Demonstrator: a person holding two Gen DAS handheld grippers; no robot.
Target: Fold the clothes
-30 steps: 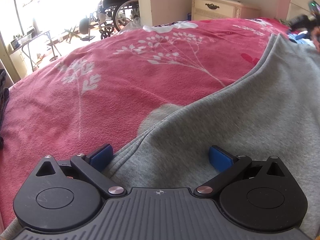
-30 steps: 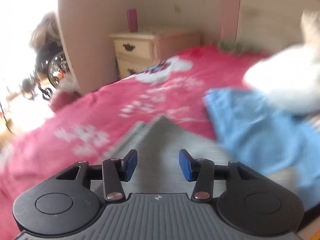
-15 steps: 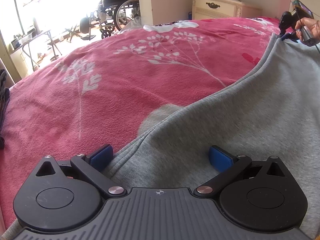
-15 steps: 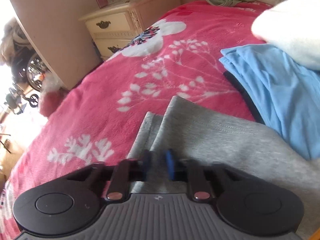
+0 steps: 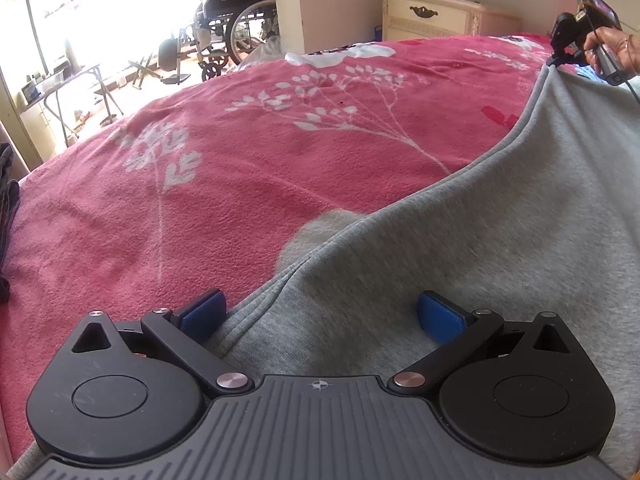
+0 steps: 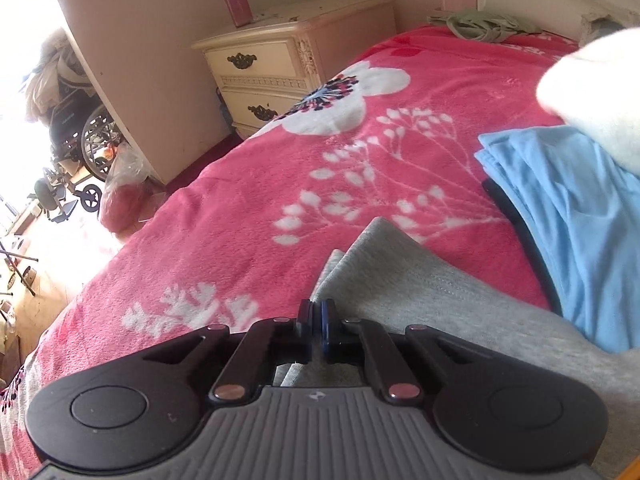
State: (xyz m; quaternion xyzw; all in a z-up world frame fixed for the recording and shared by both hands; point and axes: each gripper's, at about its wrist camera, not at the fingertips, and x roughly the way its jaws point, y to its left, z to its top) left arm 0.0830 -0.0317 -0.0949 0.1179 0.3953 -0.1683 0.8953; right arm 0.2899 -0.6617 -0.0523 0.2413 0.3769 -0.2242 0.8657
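A grey sweatshirt [image 5: 500, 220] lies spread on a pink floral blanket [image 5: 240, 160]. My left gripper [image 5: 320, 314] stands open over its near ribbed hem, one blue pad on each side of the edge. In the right wrist view my right gripper [image 6: 317, 320] is shut on the grey sweatshirt [image 6: 420, 280] at a far corner, which rises slightly off the blanket [image 6: 260, 208]. The left wrist view also shows the right gripper [image 5: 560, 54] at the far right, held by a hand [image 5: 616, 46], pinching that corner.
A folded light blue garment [image 6: 568, 216] and a white fluffy one [image 6: 600, 108] lie to the right of the sweatshirt. A cream nightstand [image 6: 272, 72] stands beyond the bed. A wheelchair [image 5: 228, 28] and a small folding table [image 5: 72, 84] are on the floor.
My right gripper swung down to the sweatshirt's far corner and shut on it, from open a second ago. The left gripper has stayed still and open.
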